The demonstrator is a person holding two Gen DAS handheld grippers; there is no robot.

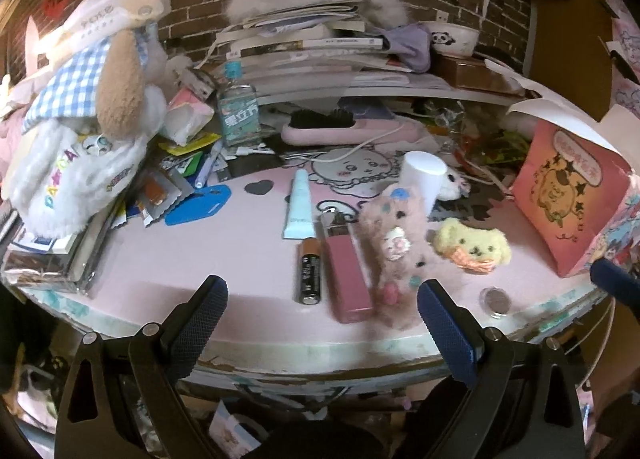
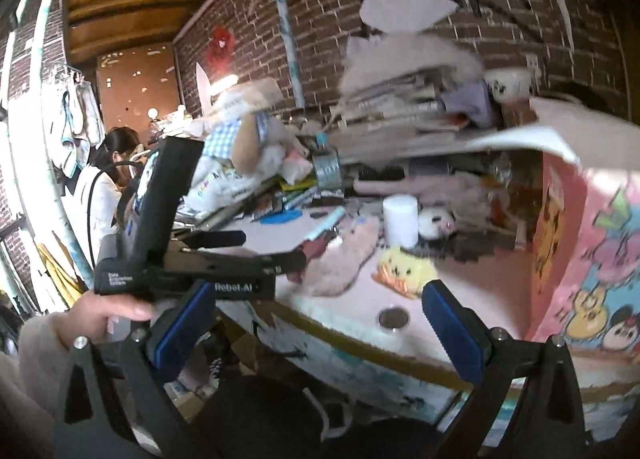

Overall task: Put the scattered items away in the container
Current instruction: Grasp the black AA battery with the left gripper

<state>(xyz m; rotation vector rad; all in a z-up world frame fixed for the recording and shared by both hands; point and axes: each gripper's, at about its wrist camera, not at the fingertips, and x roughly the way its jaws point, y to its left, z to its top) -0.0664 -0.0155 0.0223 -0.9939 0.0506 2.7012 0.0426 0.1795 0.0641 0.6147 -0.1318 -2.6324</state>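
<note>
Pink covers most of the counter, and the scattered things lie on it just beyond the left claw, which hangs over the near edge with its blue pads spread wide and nothing between them. Straight ahead of that claw, side by side, lie a battery and a dusty-pink lipstick tube, close together. Just past them lies a pale blue tube, its cap pointing away. Ahead and to the right of the claw a fuzzy pink plush reaches nearly to the right pad, and a small yellow plush lies further right, apart from it. A white cup stands upside down behind the pink plush. A round coin-like disc lies near the counter edge, to the right of the claw.

The container, a pink paper bag with a cartoon print, stands at the far right of the left claw, well apart from the battery.

The right claw is also spread and empty, held off the near edge of the counter; the disc lies between its pads in the view, and the bag rises just to its right. That view is blurred. A hand holds the left claw's handle at its left.
</note>
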